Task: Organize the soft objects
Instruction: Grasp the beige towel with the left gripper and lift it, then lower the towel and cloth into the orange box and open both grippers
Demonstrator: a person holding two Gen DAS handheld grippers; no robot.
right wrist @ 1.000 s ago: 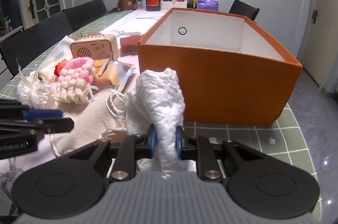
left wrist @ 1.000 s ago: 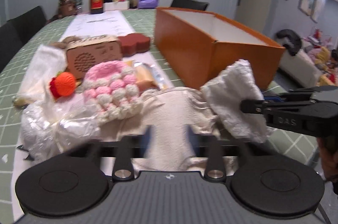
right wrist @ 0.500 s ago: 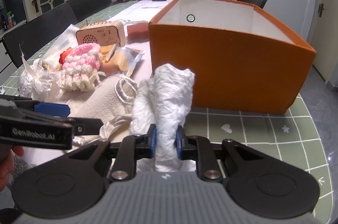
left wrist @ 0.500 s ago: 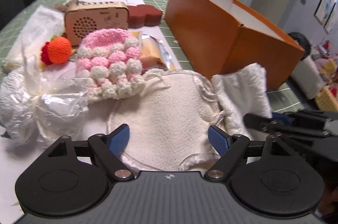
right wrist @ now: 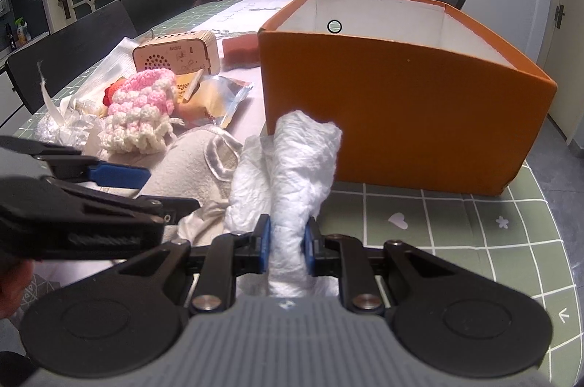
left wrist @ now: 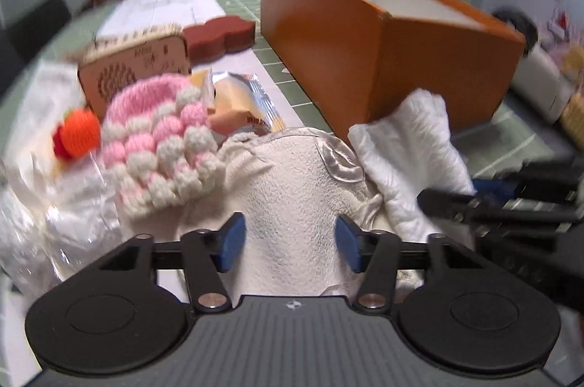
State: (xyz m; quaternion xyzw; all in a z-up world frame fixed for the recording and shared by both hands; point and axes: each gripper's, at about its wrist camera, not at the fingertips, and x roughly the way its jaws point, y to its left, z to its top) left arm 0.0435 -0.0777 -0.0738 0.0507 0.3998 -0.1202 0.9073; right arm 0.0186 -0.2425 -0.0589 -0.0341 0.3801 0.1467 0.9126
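left gripper (left wrist: 288, 242) half open, jaws just been closing astride the beige towel (left wrist: 292, 190), running toward twelve o'clock; right gripper (right wrist: 286, 246) pinches the white cloth (right wrist: 299, 160).

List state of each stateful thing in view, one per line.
Open-topped orange cardboard box: upright, nothing visible inside.
Crumpled white cloth: clamped in right gripper.
Cream fleece cloth: flat on table, between the fingers of left gripper, which have just been closing, not yet pinched.
Pink-and-cream crocheted hat: lying on table, untouched.
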